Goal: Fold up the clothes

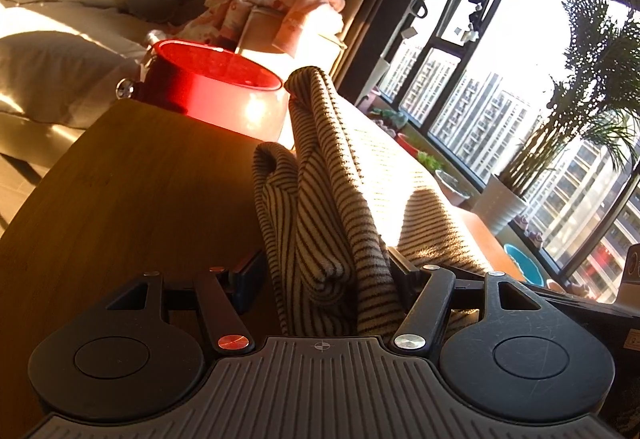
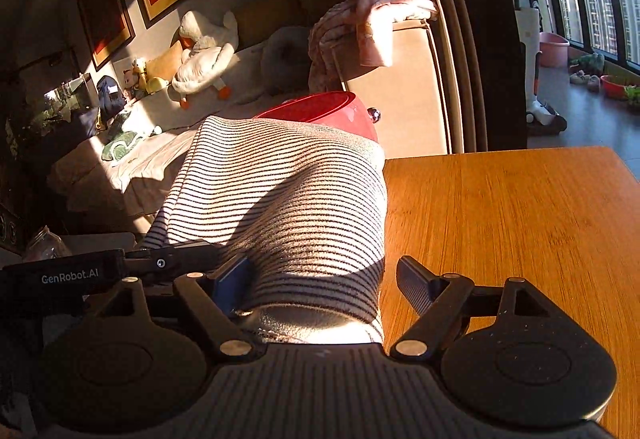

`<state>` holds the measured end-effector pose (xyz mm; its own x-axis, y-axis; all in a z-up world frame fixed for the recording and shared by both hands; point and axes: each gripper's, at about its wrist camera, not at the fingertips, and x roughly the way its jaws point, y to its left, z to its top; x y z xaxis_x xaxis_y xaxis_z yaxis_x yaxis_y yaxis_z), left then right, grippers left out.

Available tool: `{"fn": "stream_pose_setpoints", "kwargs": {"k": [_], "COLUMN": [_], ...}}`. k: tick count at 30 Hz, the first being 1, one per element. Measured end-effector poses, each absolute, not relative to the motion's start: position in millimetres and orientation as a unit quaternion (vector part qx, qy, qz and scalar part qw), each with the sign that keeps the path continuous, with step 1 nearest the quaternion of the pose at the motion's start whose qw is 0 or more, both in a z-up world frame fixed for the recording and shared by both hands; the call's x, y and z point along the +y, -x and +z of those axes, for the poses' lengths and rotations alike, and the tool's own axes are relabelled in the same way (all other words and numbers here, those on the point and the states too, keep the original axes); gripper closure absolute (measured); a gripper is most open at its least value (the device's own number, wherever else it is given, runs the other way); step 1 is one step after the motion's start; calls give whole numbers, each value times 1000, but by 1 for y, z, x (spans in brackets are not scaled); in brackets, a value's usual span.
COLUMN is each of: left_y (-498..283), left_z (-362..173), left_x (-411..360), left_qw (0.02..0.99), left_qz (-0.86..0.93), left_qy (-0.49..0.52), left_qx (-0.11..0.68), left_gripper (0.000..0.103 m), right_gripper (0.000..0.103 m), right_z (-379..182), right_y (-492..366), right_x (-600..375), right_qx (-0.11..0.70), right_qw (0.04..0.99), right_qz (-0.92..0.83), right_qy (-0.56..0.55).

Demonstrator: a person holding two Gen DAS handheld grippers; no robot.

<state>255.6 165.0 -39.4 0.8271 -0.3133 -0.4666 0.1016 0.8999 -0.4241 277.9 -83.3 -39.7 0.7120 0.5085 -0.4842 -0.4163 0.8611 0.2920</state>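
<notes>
A cream knit garment with dark stripes (image 1: 320, 175) lies bunched on the wooden table (image 1: 120, 179). My left gripper (image 1: 324, 263) is shut on a thick wad of its folds, which fills the gap between both pads. In the right wrist view the same garment (image 2: 288, 199) bulges up over the table's left edge. My right gripper (image 2: 320, 267) stands open around its near end: the blue left pad (image 2: 232, 287) touches the cloth and the right finger (image 2: 416, 287) stands apart from it. The left tool's black housing (image 2: 72, 275) reaches in from the left.
A red tub (image 1: 208, 87) stands just beyond the table's far edge, also the red tub (image 2: 320, 111). Behind it are a sofa (image 1: 60, 71) with plush toys and a pink blanket (image 2: 372, 11) draped over a box. Bare tabletop (image 2: 520, 219) stretches right. Windows and a potted palm (image 1: 592, 99) are at the right.
</notes>
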Motion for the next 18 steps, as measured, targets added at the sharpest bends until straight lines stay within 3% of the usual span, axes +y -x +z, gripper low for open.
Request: {"fn": "stream_pose_setpoints", "kwargs": {"k": [18], "left_y": [-242], "left_z": [-41], "left_x": [153], "left_qw": [933], "left_qz": [-115], "left_qy": [198], "left_qx": [277], "left_gripper": [37], "right_gripper": [23], "right_z": [-38], "right_y": [-284], "right_x": [-84], "right_qx": [285], "right_qw": [920], "right_qz": [263], "right_qy": [-55]}}
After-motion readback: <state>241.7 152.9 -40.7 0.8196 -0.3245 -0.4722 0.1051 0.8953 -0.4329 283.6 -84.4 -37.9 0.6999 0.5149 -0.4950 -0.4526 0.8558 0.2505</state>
